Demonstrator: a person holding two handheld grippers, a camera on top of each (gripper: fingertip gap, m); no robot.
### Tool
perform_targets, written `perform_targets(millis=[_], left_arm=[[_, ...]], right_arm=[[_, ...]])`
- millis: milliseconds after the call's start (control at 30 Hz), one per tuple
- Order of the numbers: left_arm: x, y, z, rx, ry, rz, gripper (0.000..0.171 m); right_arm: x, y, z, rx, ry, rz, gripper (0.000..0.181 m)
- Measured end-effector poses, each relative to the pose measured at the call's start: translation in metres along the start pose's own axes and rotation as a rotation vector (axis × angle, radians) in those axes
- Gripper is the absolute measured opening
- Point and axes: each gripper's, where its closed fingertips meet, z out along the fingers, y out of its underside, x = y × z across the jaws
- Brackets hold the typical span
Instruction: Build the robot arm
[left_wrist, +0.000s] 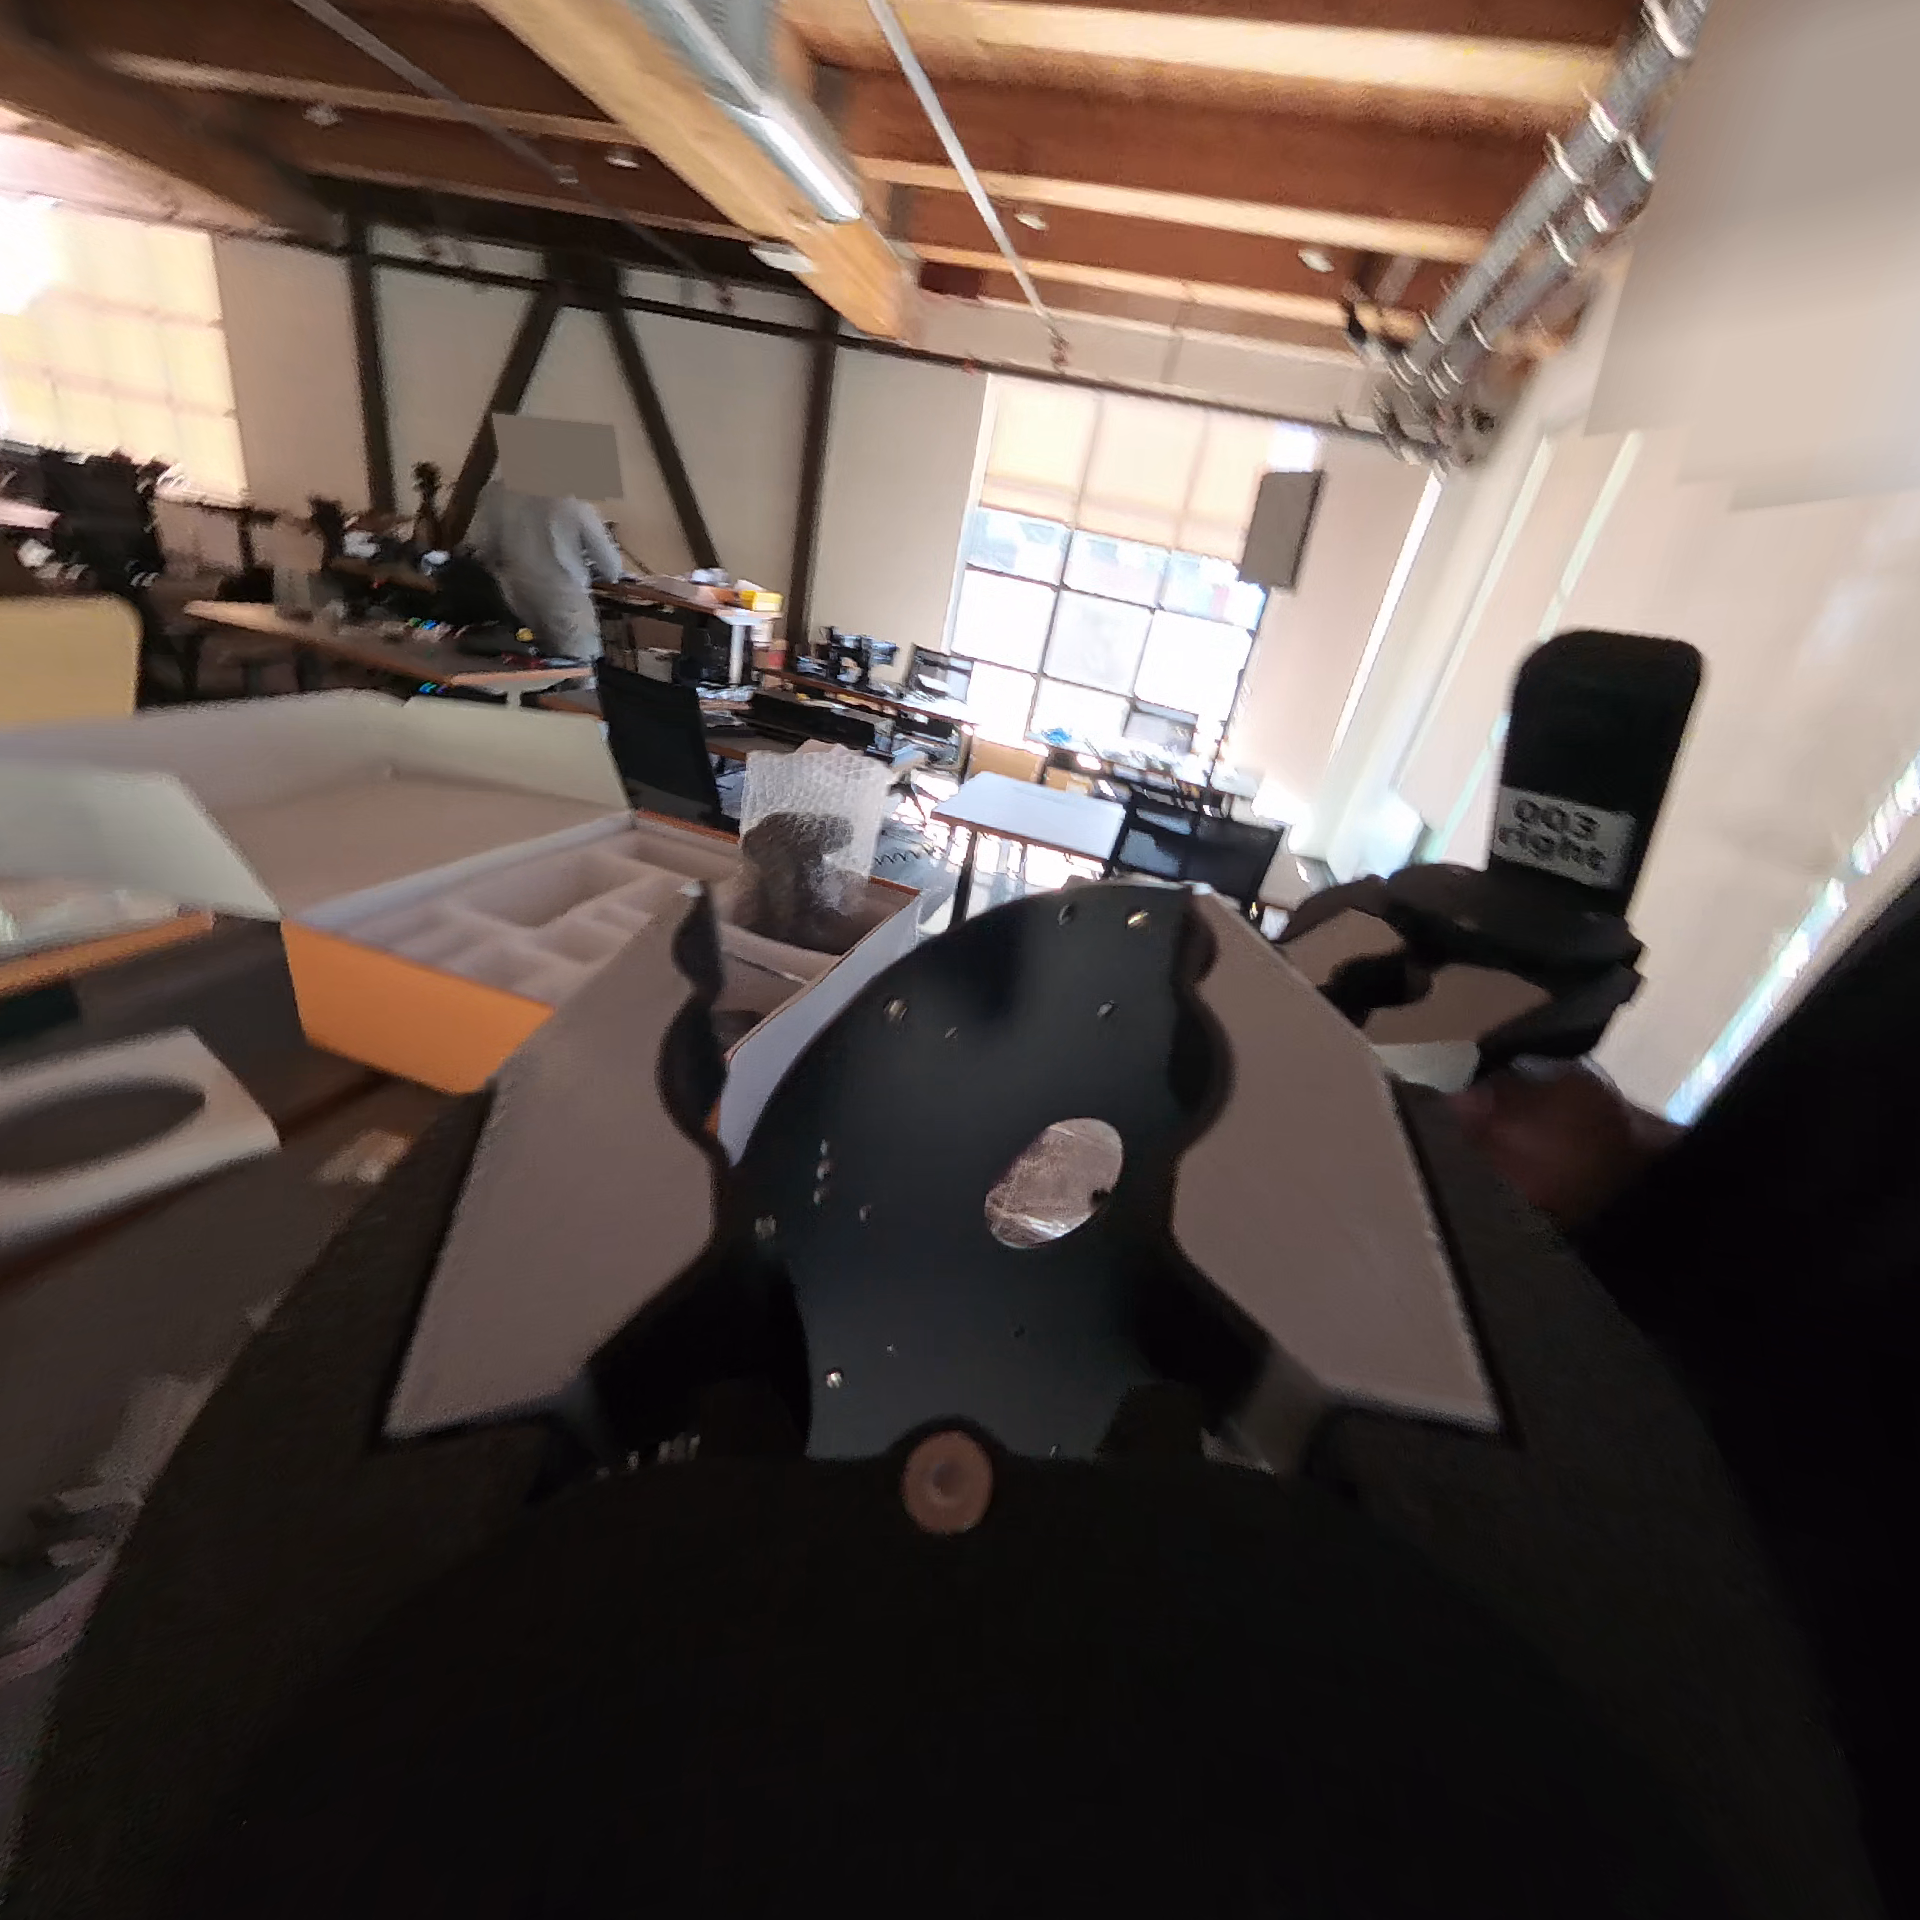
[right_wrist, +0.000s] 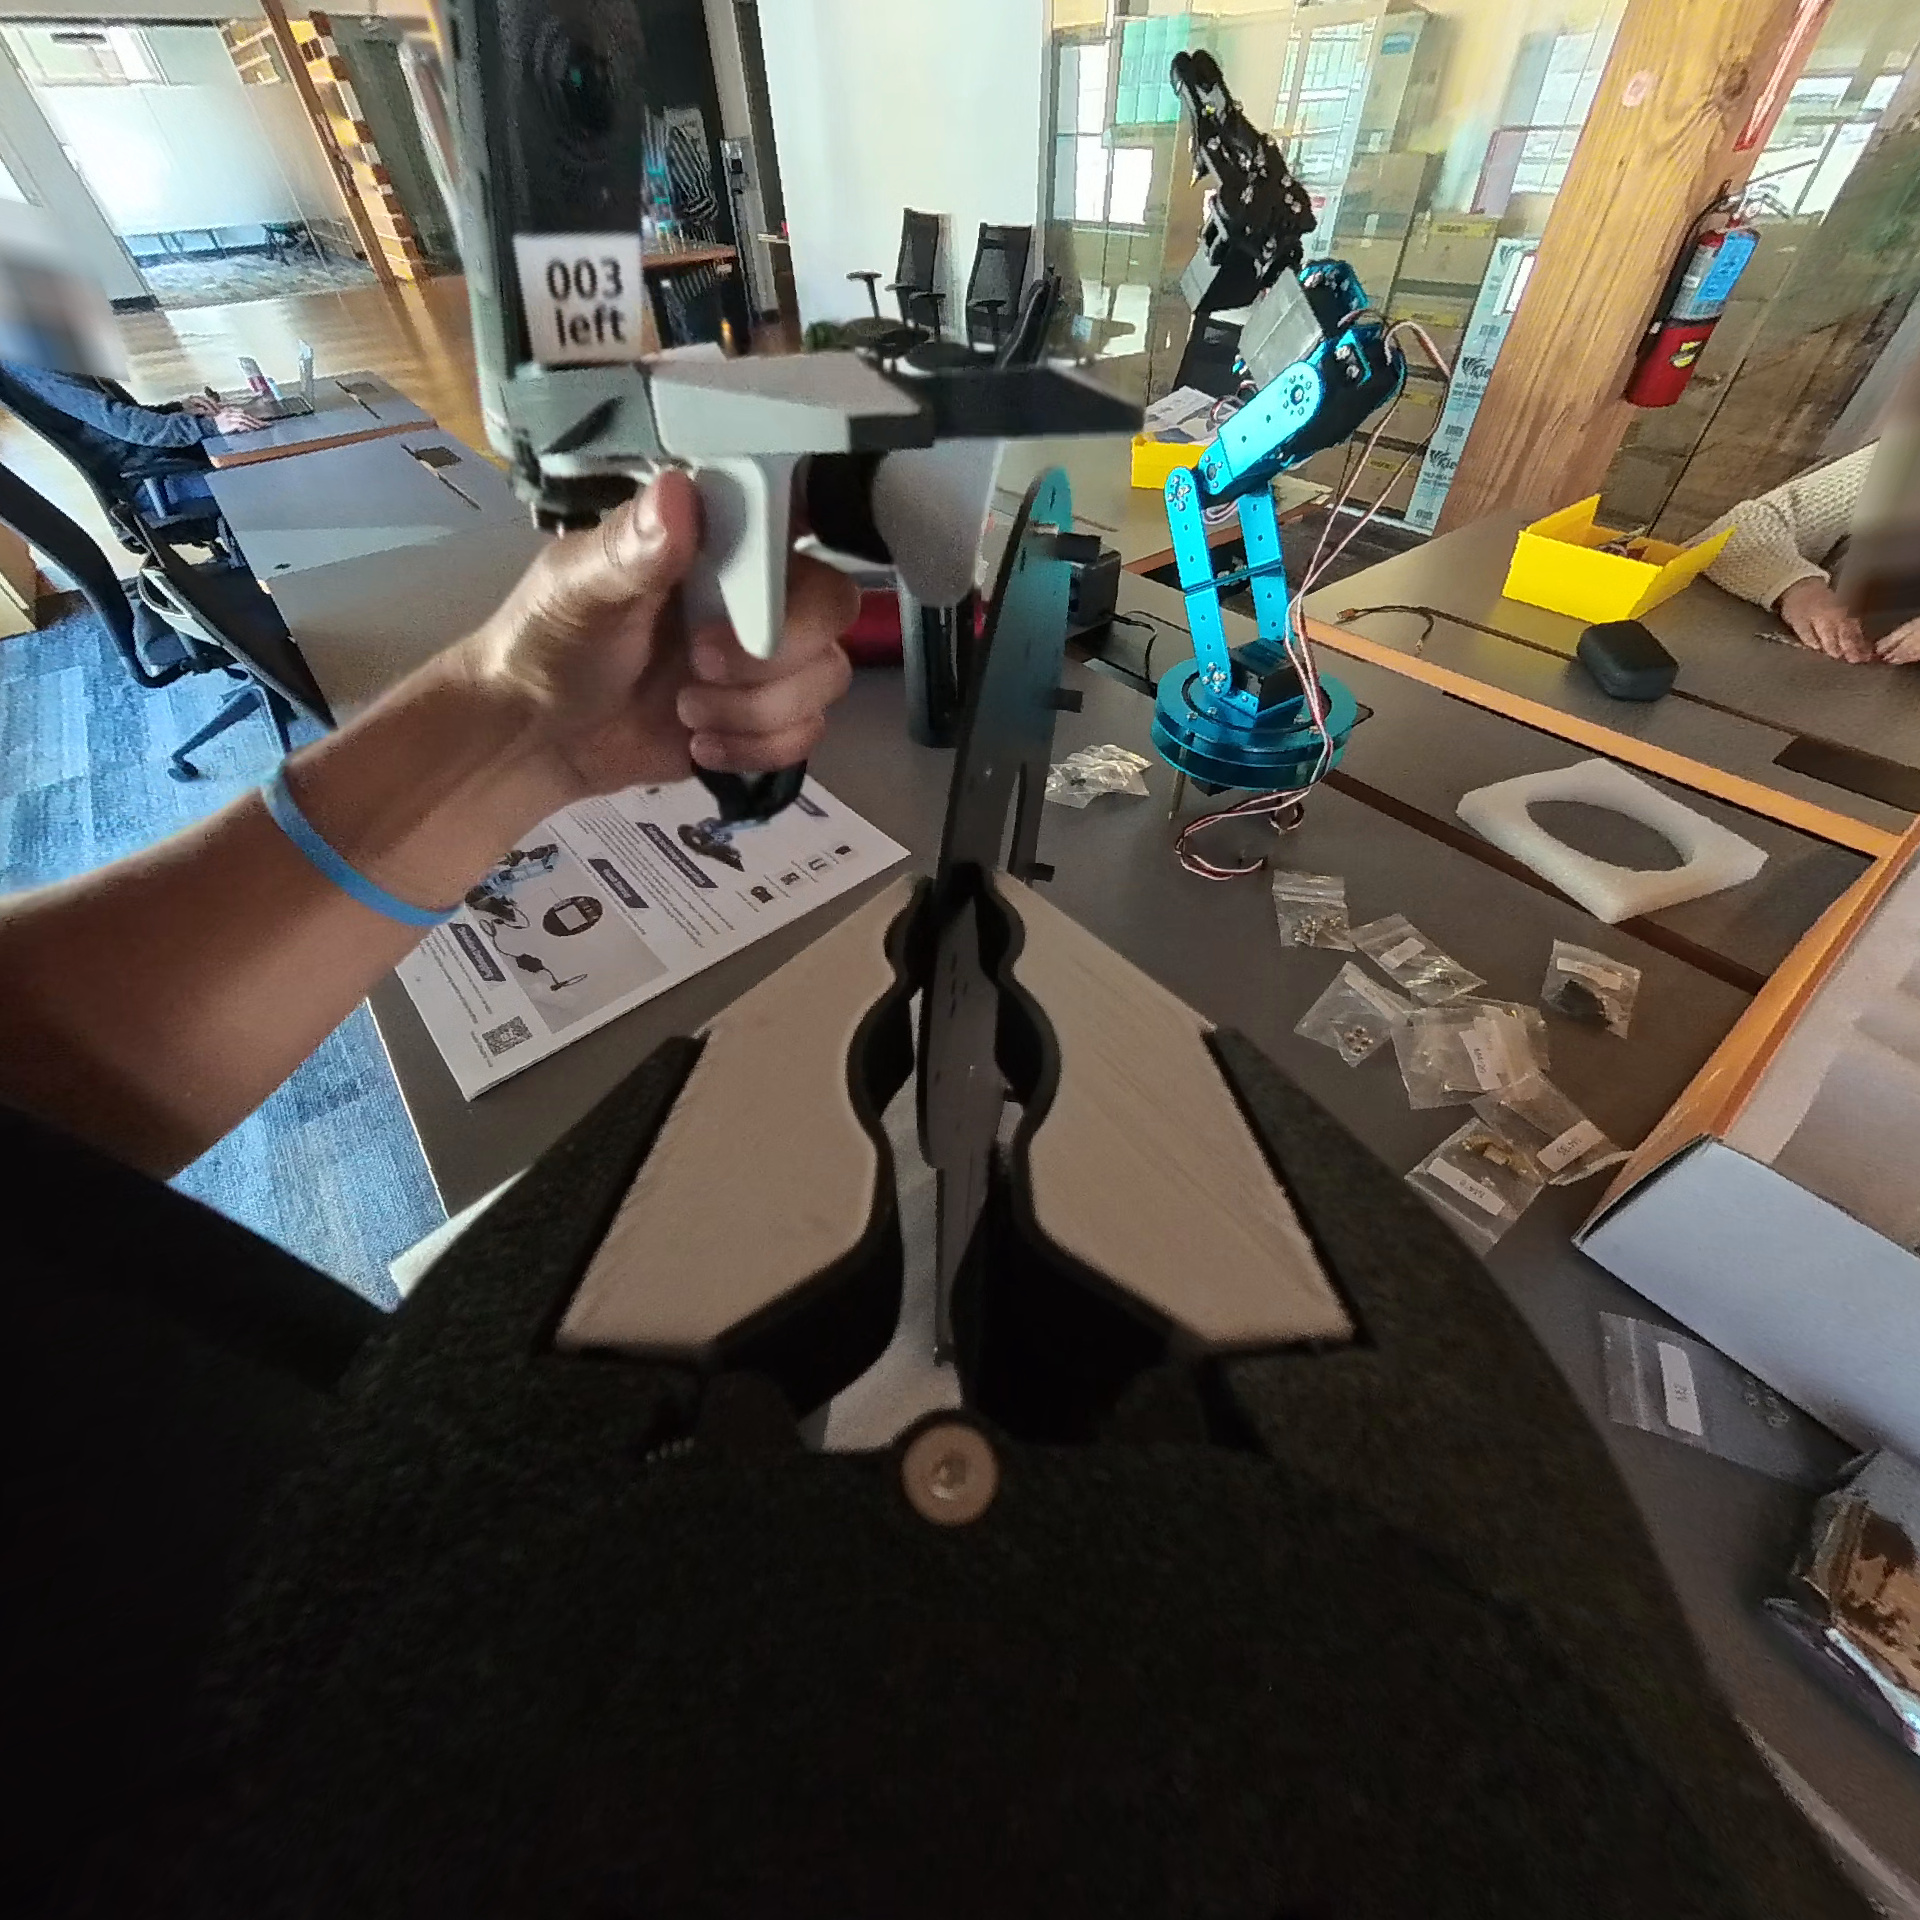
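- Left wrist view: the left gripper (left_wrist: 940, 1039) stands with its fingers spread, and a black plate (left_wrist: 935, 1195) with a round hole lies broadside between them; whether the fingers press it, I cannot tell. The right gripper (left_wrist: 1423, 966) shows farther right. An orange-sided box (left_wrist: 416, 997) sits behind.
- Right wrist view: the right gripper (right_wrist: 961, 935) is clamped on the plate's (right_wrist: 1003, 727) thin edge, held upright above the surface (right_wrist: 1299, 1195). Only here appear a blue robot arm (right_wrist: 1257, 582), small bags (right_wrist: 1455, 1039), a leaflet (right_wrist: 623, 925) and the hand (right_wrist: 665, 644) holding the left gripper (right_wrist: 1039, 410).

Matt black metal plate (right_wrist: 997, 727), glossy blue metal robot arm (right_wrist: 1262, 540), white foam frame (right_wrist: 1704, 852), clear plastic bags (right_wrist: 1455, 1029)
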Motion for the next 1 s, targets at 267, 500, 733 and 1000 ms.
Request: perform_targets(millis=[267,500,733,1000], left_arm=[[-0.005,0.025,0.01,0.001,-0.07,-0.125,0.099],[0.002,0.027,0.01,-0.002,0.003,-0.165,0.081],[0.005,0.028,0.008,-0.021,0.027,-0.16,0.079],[0.01,0.022,0.002,0.0,0.063,-0.228,0.088]], right_arm=[[-0.002,0.0,0.001,-0.017,-0.007,-0.012,0.006],[-0.006,0.001,0.002,-0.026,-0.004,-0.04,0.006],[-0.008,0.006,0.004,-0.046,-0.026,-0.016,0.007],[-0.012,0.005,0.007,-0.057,-0.016,-0.054,0.007]])
